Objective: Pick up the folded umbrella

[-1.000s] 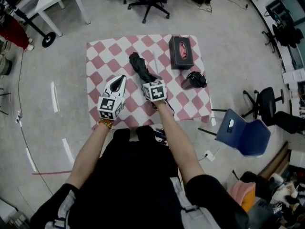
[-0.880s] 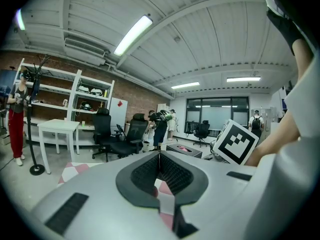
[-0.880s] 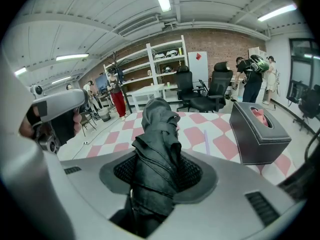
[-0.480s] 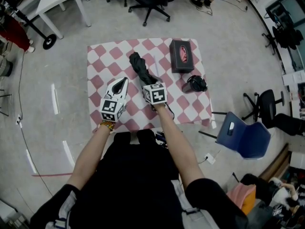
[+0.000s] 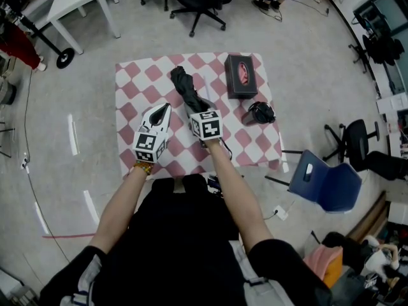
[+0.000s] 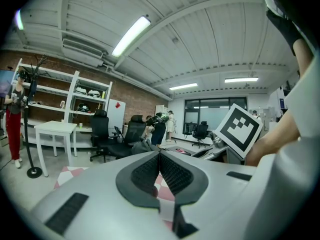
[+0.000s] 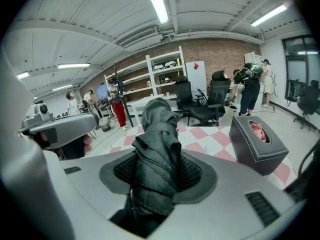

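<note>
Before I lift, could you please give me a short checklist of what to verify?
1. Right hand-held gripper shut on the folded umbrella: ok.
2. Left hand-held gripper empty, jaws together, beside the umbrella and not touching it: ok.
3. Tissue box apart from the umbrella: ok.
4. Dark object near the table's right edge apart from the umbrella: ok.
5. Umbrella's far end free of the checkered cloth: cannot tell.

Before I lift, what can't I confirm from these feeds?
Handle end of the umbrella: head view, covered by the right claw; right gripper view, sunk behind the claw body.
Whether the umbrella is off the tablecloth: head view too steep; right gripper view, claw body blocks underneath.
Dark item beside the black box: head view, too small to identify.
</note>
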Demonstrator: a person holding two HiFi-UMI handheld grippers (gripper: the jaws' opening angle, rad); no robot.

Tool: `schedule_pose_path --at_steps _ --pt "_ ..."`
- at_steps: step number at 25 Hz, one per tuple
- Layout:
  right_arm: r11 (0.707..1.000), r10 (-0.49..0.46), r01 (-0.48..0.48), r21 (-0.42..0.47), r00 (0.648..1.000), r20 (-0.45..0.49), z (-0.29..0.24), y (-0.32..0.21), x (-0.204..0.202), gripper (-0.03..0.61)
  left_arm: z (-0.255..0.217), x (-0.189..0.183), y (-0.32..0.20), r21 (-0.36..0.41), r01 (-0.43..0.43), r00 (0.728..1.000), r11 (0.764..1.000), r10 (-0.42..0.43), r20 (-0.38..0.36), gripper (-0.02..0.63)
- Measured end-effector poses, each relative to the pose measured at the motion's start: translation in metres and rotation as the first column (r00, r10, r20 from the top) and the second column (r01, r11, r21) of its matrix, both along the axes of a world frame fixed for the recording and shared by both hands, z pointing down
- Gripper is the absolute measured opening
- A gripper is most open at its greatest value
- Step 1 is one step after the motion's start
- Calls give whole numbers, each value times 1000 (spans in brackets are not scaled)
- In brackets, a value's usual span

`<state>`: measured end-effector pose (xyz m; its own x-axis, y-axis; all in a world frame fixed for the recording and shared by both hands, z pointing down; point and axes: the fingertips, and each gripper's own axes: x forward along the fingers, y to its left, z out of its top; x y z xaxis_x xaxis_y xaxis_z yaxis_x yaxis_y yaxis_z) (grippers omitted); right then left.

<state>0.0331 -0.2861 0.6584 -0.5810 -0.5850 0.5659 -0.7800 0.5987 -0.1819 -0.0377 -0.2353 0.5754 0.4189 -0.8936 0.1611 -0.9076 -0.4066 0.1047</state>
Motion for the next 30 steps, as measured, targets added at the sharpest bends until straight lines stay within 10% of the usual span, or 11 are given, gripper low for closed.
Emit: schedule_pose_path --at_steps 30 --pt "981 40 -53 189 997 70 -77 -2 -10 192 -32 2 -9 63 2 1000 998 0 -25 15"
